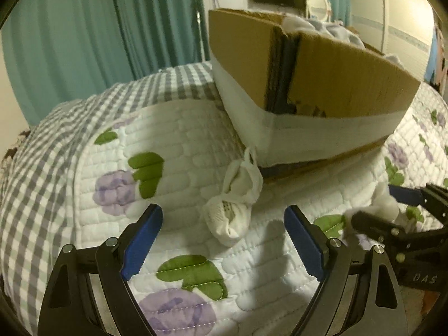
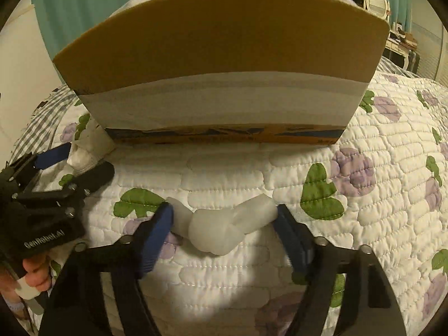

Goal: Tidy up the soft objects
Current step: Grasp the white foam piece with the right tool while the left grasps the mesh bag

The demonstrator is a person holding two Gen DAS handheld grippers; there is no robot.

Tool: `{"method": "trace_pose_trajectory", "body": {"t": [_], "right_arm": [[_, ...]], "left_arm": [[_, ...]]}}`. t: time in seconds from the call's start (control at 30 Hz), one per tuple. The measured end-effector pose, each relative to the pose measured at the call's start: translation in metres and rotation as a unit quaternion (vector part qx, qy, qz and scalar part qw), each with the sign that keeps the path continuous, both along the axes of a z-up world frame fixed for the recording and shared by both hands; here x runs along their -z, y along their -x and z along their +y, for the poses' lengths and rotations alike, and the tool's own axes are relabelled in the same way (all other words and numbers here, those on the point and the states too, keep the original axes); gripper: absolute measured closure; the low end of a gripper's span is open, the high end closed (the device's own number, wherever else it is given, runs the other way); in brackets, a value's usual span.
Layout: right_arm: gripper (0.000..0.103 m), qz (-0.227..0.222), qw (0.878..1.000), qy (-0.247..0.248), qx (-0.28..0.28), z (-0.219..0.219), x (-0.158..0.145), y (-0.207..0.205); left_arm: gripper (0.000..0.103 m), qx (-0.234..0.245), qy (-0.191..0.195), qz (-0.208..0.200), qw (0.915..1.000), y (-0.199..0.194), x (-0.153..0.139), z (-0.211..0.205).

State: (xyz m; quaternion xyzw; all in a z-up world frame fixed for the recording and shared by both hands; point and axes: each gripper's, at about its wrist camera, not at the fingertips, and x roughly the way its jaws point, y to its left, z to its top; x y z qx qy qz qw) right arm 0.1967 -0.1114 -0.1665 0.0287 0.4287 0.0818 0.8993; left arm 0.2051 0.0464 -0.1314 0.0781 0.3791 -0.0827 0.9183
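A knotted white sock bundle (image 1: 233, 205) lies on the floral quilt just in front of my open left gripper (image 1: 224, 240), near the corner of a cardboard box (image 1: 308, 84). The box (image 2: 218, 56) holds white soft items at its top. In the right wrist view another knotted white bundle (image 2: 224, 226) lies between the blue pads of my right gripper (image 2: 224, 229), which touch its two ends. The right gripper (image 1: 392, 204) shows at the right of the left wrist view. The left gripper (image 2: 72, 162) shows at the left of the right wrist view, around the first bundle (image 2: 86, 151).
The white quilt (image 1: 196, 145) with purple flowers and green leaves covers the bed. A grey checked pillow (image 1: 56, 140) lies at the left. Teal curtains (image 1: 98, 28) hang behind. A mirror (image 1: 319, 2) and furniture stand at the far right.
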Motion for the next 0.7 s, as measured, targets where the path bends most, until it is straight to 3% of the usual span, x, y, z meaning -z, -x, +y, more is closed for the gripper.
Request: {"method": "trace_pose_trajectory", "body": {"t": [0.2,0.3,0.37,0.4,0.7], "right_arm": [[0.055,-0.021,0.999,-0.017,0.018,-0.008,-0.006,0.008],[0.066,-0.033,0.999,-0.023,0.024,-0.012,-0.009,0.013],[0.067,-0.037,0.999,-0.023,0.023,-0.013,-0.01,0.016],[0.071,-0.038,0.999,-0.022,0.022,-0.013,-0.009,0.017],[0.076,-0.046,0.997,-0.052,0.018,-0.029,-0.014,0.035]], "left_arm": [[0.044,0.01,-0.013,-0.008,0.9998,0.007,0.006,-0.006],[0.056,0.006,-0.004,-0.013,0.9999,0.007,0.004,-0.002],[0.07,0.004,0.01,-0.013,0.9999,0.004,0.002,0.004],[0.071,0.002,0.015,-0.013,0.9998,0.003,0.001,0.007],[0.073,0.004,0.019,-0.03,0.9994,0.017,-0.011,0.006]]}}
